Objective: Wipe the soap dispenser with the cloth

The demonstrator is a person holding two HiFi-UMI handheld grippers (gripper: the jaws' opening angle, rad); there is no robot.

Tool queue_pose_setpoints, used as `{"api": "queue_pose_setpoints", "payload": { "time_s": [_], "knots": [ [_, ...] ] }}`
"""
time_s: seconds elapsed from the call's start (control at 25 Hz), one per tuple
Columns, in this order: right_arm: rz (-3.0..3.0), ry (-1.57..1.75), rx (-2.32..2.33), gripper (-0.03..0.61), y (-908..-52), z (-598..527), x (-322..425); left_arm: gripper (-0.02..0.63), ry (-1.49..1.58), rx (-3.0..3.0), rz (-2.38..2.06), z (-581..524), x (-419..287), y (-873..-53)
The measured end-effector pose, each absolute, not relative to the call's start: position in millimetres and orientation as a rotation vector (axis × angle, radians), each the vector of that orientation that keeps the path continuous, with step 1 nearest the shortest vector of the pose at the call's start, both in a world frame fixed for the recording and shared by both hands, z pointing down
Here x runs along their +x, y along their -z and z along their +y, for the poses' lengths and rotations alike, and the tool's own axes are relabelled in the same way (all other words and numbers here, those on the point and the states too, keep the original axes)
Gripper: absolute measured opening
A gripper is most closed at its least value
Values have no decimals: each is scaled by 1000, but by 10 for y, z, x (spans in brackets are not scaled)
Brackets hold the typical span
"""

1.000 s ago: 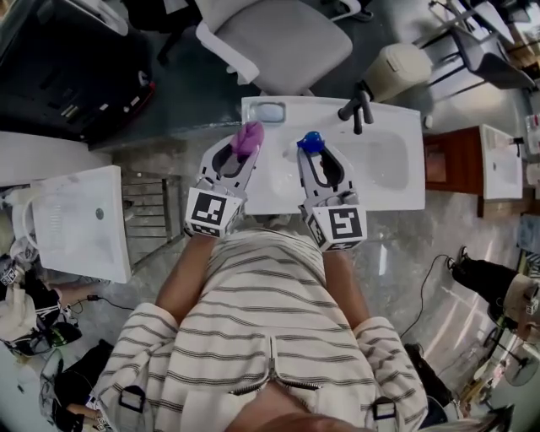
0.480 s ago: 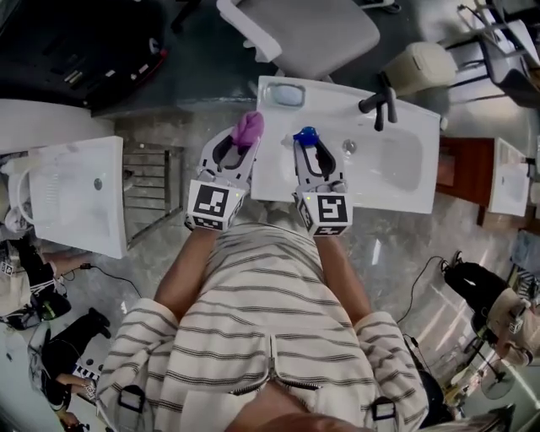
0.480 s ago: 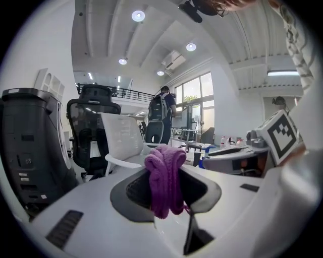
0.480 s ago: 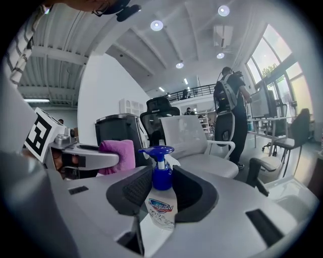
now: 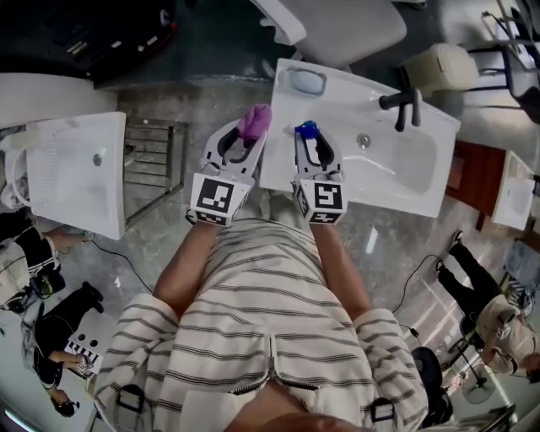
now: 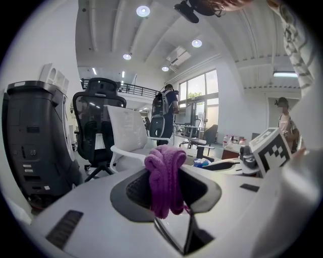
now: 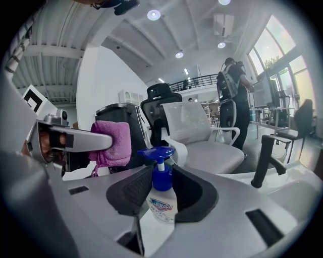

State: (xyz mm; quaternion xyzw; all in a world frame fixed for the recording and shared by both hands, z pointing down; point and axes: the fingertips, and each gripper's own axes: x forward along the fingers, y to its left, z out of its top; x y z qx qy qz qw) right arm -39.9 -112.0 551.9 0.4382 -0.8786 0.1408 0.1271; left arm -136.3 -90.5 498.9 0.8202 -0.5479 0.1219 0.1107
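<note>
My left gripper (image 5: 251, 128) is shut on a bunched purple cloth (image 5: 254, 121), which sticks up between its jaws in the left gripper view as the cloth (image 6: 165, 176). My right gripper (image 5: 309, 137) is shut on a clear soap dispenser (image 7: 162, 197) with a blue pump head (image 5: 307, 130); the jaws clasp the bottle's body. Both grippers hang side by side over the front left edge of the white washbasin (image 5: 337, 164). In the right gripper view the cloth (image 7: 112, 143) in the left gripper shows a short way left of the dispenser, apart from it.
A black tap (image 5: 402, 103) stands at the basin's back, a drain hole (image 5: 363, 140) in its bowl and a soap dish (image 5: 305, 82) at its far left corner. A white office chair (image 5: 337, 25) stands behind. A white shower tray (image 5: 72, 173) and metal rack (image 5: 153, 164) lie left. People stand around.
Both grippers have come down and nearer to my body, each keeping its hold. The head view has shifted, so the basin now sits further right and tilted.
</note>
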Motion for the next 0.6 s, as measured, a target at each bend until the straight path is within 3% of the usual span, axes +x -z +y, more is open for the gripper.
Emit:
{"api": "queue_pose_setpoints", "payload": {
  "time_s": [0.6],
  "knots": [
    [-2499,-455,1213,133,-5977,-1083,-622,129,-381,2381,-1577,-873,-1413,-5235]
  ]
}}
